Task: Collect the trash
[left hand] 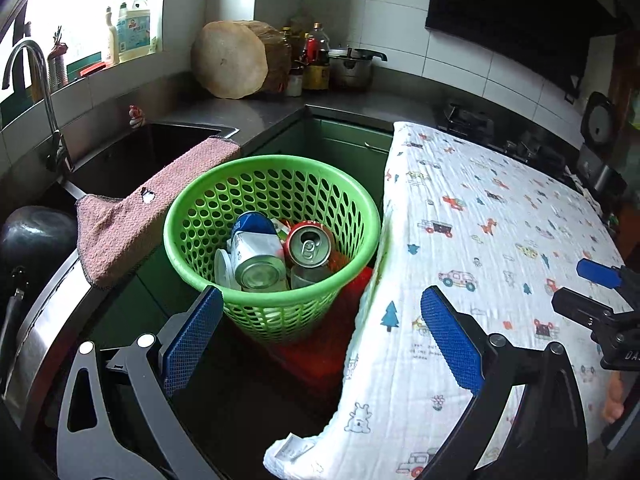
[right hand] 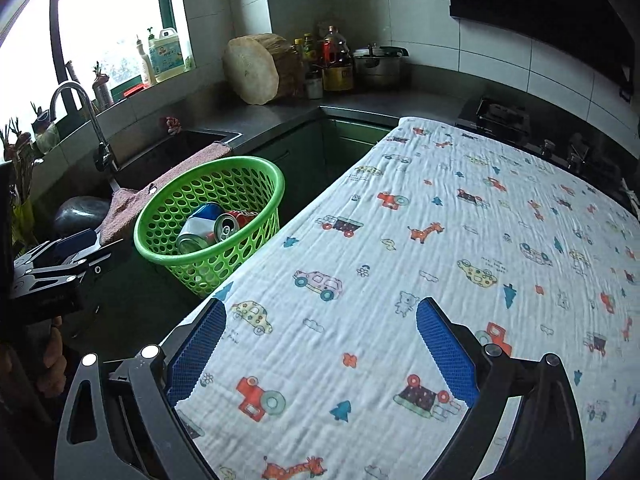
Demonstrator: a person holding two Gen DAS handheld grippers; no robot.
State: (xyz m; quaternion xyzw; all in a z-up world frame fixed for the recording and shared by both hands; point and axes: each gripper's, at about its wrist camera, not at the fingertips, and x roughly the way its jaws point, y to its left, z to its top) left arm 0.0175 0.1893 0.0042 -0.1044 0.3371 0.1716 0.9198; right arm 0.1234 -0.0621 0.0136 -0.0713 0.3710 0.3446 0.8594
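A green perforated basket [left hand: 272, 160] stands low between the sink counter and the table. It holds a red drink can [left hand: 310, 244], a silver tin [left hand: 260, 272] and a blue-and-white carton [left hand: 252, 228]. My left gripper [left hand: 324, 336] hovers just in front of the basket, open, nothing between its blue pads. My right gripper [right hand: 324, 350] is open over the printed cloth [right hand: 440, 220] on the table, nothing between its pads. The right wrist view shows the basket [right hand: 208, 164] to the left with the red can [right hand: 230, 224] in it, and the left gripper [right hand: 92, 248] at the far left.
A pink towel [left hand: 132, 220] hangs over the sink [left hand: 132, 156] edge beside the basket. A faucet [left hand: 36, 80], a wooden block [left hand: 230, 60], bottles and a pot [left hand: 352, 68] line the back counter. A stove [left hand: 500, 132] lies behind the table. Something red [left hand: 320, 356] lies under the basket.
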